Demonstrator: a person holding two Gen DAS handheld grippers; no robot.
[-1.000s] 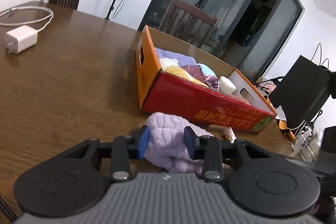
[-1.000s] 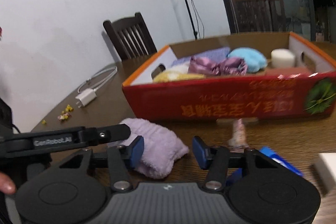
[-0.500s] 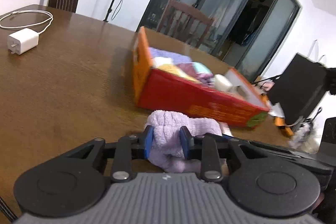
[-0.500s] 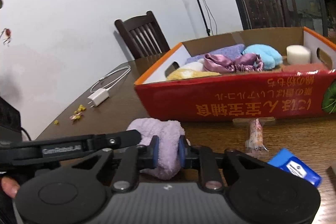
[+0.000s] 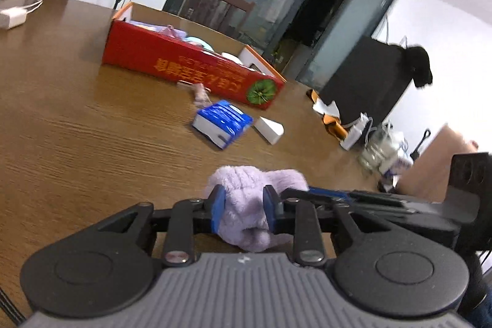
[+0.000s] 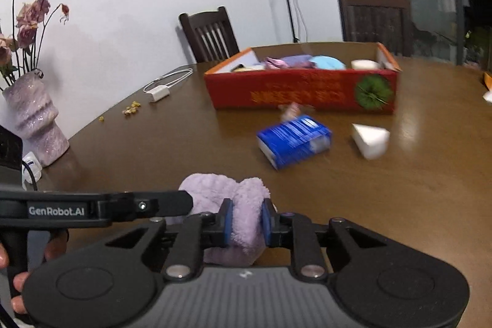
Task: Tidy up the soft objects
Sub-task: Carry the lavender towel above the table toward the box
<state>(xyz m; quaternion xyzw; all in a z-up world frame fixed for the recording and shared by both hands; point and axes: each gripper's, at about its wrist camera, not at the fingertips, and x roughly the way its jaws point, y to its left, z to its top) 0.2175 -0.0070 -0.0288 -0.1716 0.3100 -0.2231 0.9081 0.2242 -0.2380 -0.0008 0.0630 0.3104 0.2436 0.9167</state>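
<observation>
A fluffy lilac cloth (image 5: 252, 199) (image 6: 233, 205) is pinched from both sides, held above the table near its front. My left gripper (image 5: 243, 211) is shut on one end of it. My right gripper (image 6: 246, 220) is shut on the other end. The red cardboard box (image 5: 190, 63) (image 6: 301, 88) stands further back and holds several soft items, among them purple, blue and white ones.
A blue packet (image 5: 223, 120) (image 6: 295, 140) and a white wedge (image 5: 269, 129) (image 6: 370, 140) lie on the brown table in front of the box, with a small wrapped item (image 5: 200, 92) beside them. A charger with cable (image 6: 160, 91) and a vase (image 6: 33, 119) stand left. Black bag (image 5: 366, 88) at right.
Both grippers closed on the lilac cloth, lifted it, and pulled back from the box, which now looks farther away.
</observation>
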